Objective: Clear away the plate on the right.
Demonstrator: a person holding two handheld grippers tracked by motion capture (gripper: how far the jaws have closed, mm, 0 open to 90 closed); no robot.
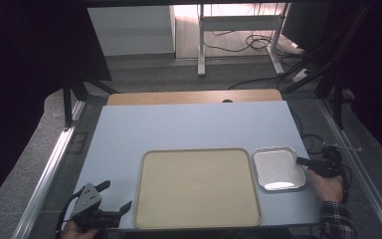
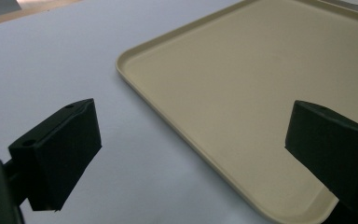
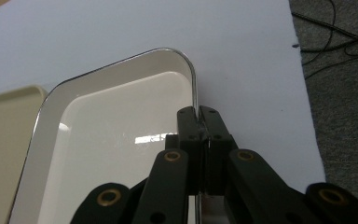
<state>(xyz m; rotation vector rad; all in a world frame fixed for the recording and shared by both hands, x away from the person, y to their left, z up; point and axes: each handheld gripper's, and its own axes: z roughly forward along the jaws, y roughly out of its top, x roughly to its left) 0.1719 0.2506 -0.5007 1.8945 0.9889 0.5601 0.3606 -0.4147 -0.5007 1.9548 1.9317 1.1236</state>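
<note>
A small shiny metal tray (image 1: 277, 169) lies on the pale blue table just right of a large beige tray (image 1: 196, 186). My right gripper (image 1: 302, 161) reaches in from the right and is shut on the metal tray's right rim. In the right gripper view the jaws of the right gripper (image 3: 198, 114) pinch that rim of the metal tray (image 3: 121, 121), whose white inside is bare. My left gripper (image 1: 118, 195) hovers open near the beige tray's front left corner. The left gripper (image 2: 191, 140) holds nothing, and the beige tray (image 2: 261, 70) lies past its jaws.
The table (image 1: 189, 124) has a wooden board (image 1: 194, 96) along its far edge. Its right edge (image 3: 307, 116) runs close to the metal tray, with dark carpet and cables (image 1: 323, 144) below. Metal rails flank the table on both sides.
</note>
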